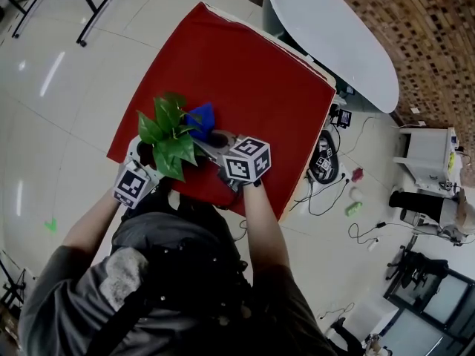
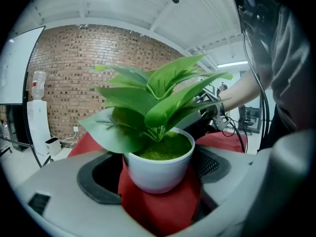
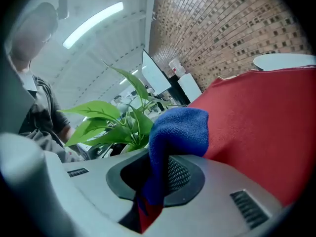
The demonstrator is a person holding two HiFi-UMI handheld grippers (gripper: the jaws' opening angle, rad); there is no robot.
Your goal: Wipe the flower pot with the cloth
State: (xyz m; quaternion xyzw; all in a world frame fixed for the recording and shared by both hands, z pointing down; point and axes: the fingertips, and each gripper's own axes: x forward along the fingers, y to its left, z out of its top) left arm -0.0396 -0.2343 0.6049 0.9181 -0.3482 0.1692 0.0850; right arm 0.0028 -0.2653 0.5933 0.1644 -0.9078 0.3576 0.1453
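The left gripper (image 2: 155, 181) has its jaws pressed against the two sides of the white pot (image 2: 162, 166); the pot sits low between them over the red table (image 1: 245, 80), near its front edge; whether it rests on the table or is lifted I cannot tell. The right gripper (image 3: 155, 181) pinches the blue cloth (image 3: 178, 131), and a fold of it bulges out past the jaws; the leaves (image 3: 106, 120) show just beyond it. The wipe looks about to begin. To do it well, the left grip should hold the pot firm and level so that it does not tip; the right should lead with the loose fold, not the jaw tips; it should press lightly on the pot's wall below the rim and sweep round; the leaves overhang the rim, so coming in low should keep the cloth from snagging them.
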